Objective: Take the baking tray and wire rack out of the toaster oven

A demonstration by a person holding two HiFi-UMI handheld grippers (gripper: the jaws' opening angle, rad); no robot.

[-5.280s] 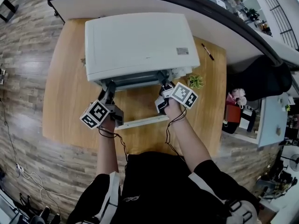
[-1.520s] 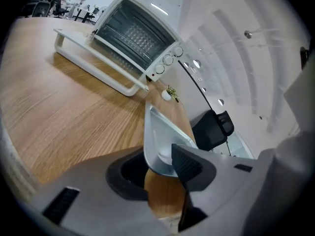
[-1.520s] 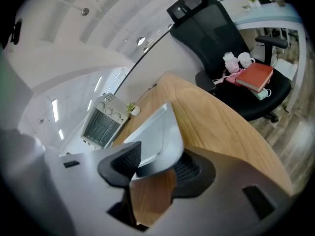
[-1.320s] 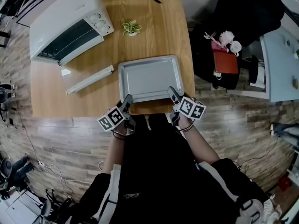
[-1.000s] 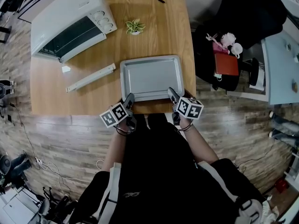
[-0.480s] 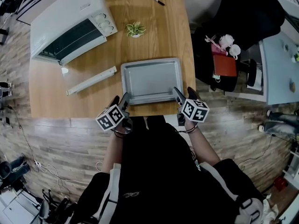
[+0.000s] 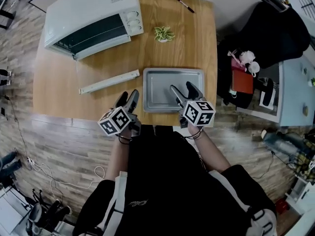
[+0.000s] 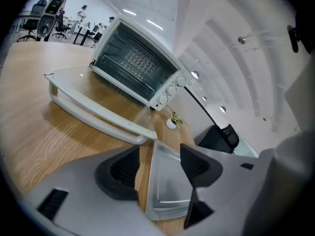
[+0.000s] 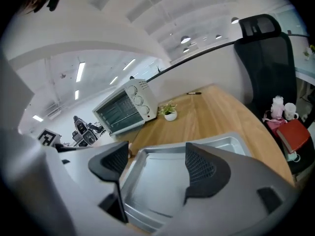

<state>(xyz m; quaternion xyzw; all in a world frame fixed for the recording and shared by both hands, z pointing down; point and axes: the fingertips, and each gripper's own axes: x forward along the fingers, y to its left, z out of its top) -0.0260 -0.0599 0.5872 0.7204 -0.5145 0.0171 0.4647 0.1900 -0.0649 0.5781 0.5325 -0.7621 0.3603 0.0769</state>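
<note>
The baking tray (image 7: 160,87) is seen lying flat and empty on the table (image 7: 64,82), near the table's front edge and well apart from the toaster oven (image 7: 88,14). The right gripper (image 7: 184,91) is held above the near right part of the tray. Its jaws have just been opening and are spread wide with nothing pinched between them, and the tray is seen below through the gap. The left gripper (image 7: 128,100) is held just beside the tray's left edge. Its jaws have likewise just been opening, are spread wide and grip nothing. The oven is set at the table's far left corner with its glass door folded down, and the door's white handle bar (image 7: 109,81) is seen between the oven and the tray. A grid pattern is visible inside the oven cavity. A small potted plant (image 7: 164,33) is placed beside the oven's knobs, and a pen (image 7: 185,5) lies at the far edge.
</note>
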